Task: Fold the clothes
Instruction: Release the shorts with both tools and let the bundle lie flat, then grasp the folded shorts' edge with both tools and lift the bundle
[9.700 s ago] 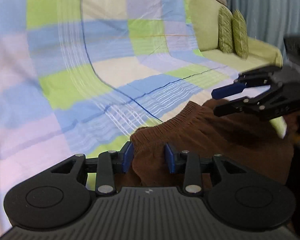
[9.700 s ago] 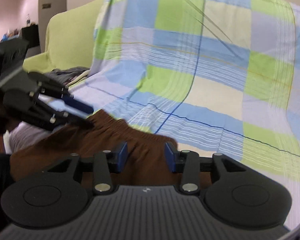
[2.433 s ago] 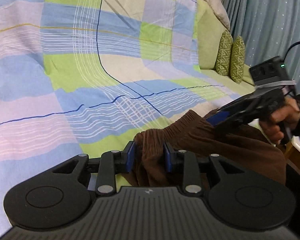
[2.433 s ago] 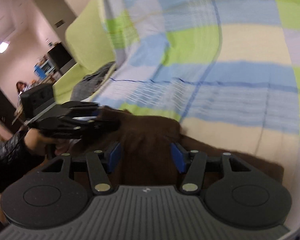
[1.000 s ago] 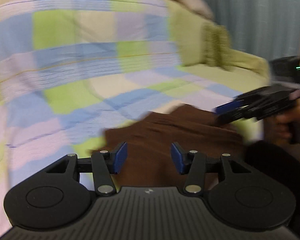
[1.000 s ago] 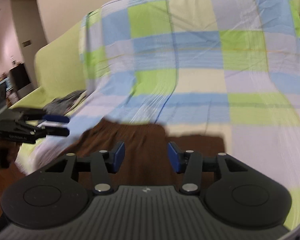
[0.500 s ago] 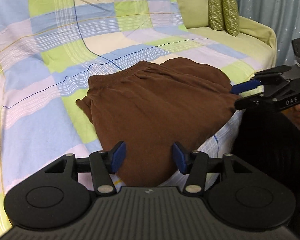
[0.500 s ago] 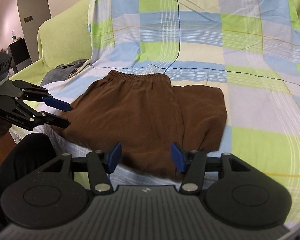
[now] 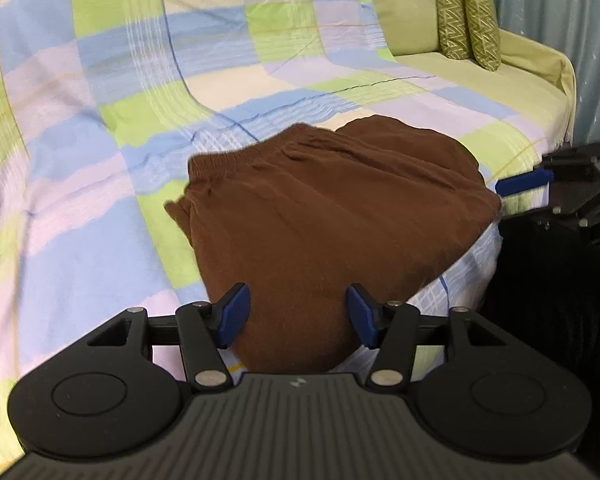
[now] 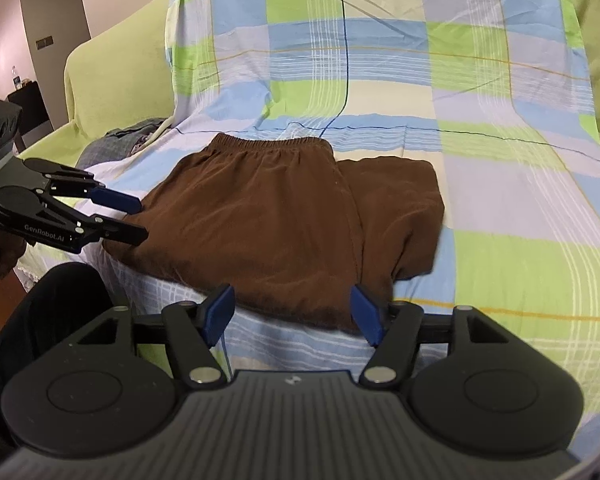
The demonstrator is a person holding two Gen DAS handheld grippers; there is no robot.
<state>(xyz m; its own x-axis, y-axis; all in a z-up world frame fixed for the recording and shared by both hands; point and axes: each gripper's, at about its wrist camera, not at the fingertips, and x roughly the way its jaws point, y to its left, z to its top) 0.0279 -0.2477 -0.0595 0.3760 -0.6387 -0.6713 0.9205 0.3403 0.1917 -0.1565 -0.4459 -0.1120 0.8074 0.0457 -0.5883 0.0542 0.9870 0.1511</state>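
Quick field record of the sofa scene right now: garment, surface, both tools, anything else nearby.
garment: brown shorts, folded, lying flat, waistband toward the backrest
surface: checked sheet draped over a green sofa
left tool: open, holds nothing, above the shorts' near edge
right tool: open, jaws have just been opening, holds nothing
nearby: grey clothes left of the sheet; two patterned cushions at the sofa's end

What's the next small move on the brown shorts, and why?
Probably lower both open grippers, left gripper and right gripper, onto the near edge of the brown shorts: they lie flat, released, only partly folded, one layer sticking out at the side.
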